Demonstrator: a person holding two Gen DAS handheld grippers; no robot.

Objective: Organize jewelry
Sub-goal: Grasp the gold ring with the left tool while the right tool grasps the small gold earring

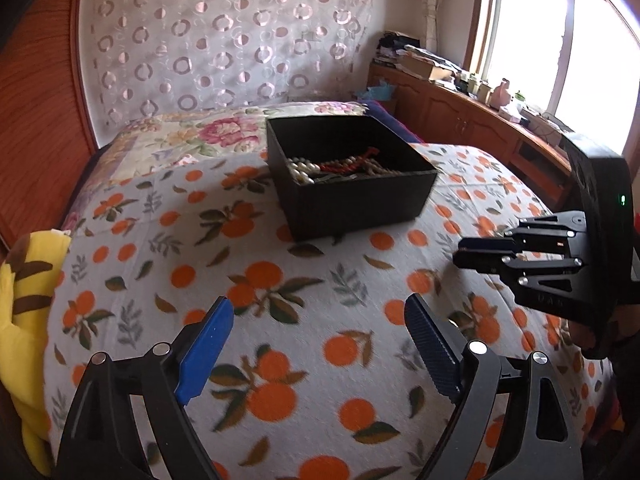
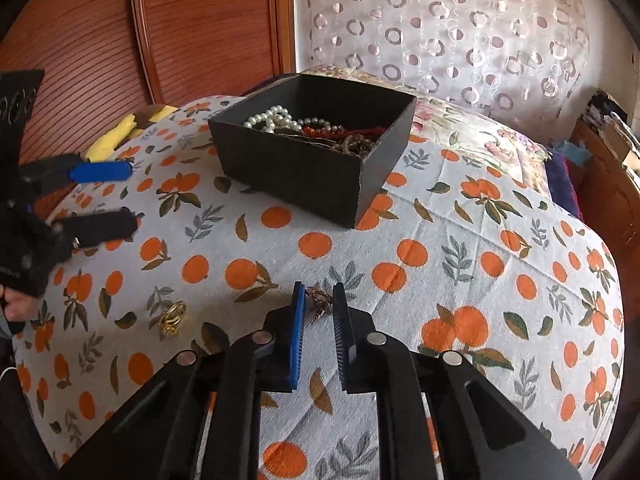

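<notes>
A small copper-coloured ring is pinched by the right tool on the bed; the left tool is spread, empty, near the black box

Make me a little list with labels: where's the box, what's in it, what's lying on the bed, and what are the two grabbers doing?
box: black box on the orange-print blanket
inside: white pearls, red beads
loose: gold ring on blanket; small brownish piece
right gripper: jaws narrowed around the small piece
left gripper: open, empty
</notes>
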